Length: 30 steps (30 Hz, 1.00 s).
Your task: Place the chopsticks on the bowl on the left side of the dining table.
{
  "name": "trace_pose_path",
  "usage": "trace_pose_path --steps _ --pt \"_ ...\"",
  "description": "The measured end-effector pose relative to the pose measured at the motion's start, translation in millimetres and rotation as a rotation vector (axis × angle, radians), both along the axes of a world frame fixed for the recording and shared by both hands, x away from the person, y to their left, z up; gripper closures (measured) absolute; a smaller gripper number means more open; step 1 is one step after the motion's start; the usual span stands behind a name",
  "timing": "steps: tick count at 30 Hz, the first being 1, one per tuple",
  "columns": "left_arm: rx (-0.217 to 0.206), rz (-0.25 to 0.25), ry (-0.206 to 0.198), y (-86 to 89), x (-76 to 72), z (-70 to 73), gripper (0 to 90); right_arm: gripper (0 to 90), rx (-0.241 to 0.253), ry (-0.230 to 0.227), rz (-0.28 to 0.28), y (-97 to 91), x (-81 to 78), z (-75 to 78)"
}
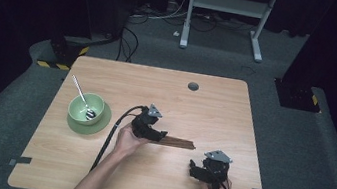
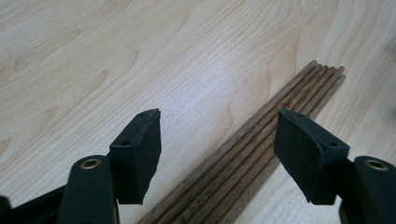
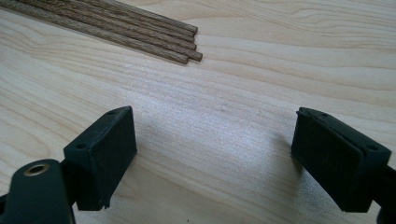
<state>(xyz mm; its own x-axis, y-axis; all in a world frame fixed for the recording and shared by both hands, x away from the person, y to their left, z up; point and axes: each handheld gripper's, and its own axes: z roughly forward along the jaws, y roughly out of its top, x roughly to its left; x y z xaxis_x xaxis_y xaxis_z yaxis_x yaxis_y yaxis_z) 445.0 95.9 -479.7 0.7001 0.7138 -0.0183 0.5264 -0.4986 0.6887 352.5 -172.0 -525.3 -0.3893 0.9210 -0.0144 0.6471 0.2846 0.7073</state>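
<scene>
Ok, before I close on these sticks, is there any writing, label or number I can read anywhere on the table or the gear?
None: no readable text anywhere.
The wooden sticks, green bowl, spoon, table and both tongs, left and right, carry no lettering.
The yellow-black stripes on the floor are a pattern, not words.

Table far half: bare wood apart from a small grommet, open passage. Left side: bowl on a saucer, spoon handle sticking up and back, blocks low passes there. Centre: chopsticks lie flat in a bundle, low obstacle. Left gripper sits at their near end, jaws apart over the bundle, bare wood beside. Right gripper stands near the front right, apart from the stick tips; bare wood lies between its jaws. Right edge free.
</scene>
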Motion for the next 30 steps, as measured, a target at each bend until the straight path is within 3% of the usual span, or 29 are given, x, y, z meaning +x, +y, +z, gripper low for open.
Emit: trace_pose_path --steps 8,17,20,26,30 --pt "0.076 0.02 -0.003 -11.4 4.2 -10.3 32.4 13.6 0.0 0.0 0.0 0.0 0.0 0.0" --pt "0.066 0.04 0.021 -10.2 7.8 -16.8 32.1 13.6 0.0 0.0 0.0 0.0 -0.1 0.0" --pt "0.085 0.044 0.014 -8.9 7.6 -18.2 32.1 13.6 0.0 0.0 0.0 0.1 -0.1 0.0" --pt "0.063 0.069 0.013 -4.6 9.5 -21.1 32.1 13.7 0.0 0.0 0.0 0.1 -0.2 0.0" --pt "0.081 0.072 0.015 -5.3 11.7 -23.4 32.4 13.7 -0.001 -0.001 0.0 0.0 -0.2 0.0"
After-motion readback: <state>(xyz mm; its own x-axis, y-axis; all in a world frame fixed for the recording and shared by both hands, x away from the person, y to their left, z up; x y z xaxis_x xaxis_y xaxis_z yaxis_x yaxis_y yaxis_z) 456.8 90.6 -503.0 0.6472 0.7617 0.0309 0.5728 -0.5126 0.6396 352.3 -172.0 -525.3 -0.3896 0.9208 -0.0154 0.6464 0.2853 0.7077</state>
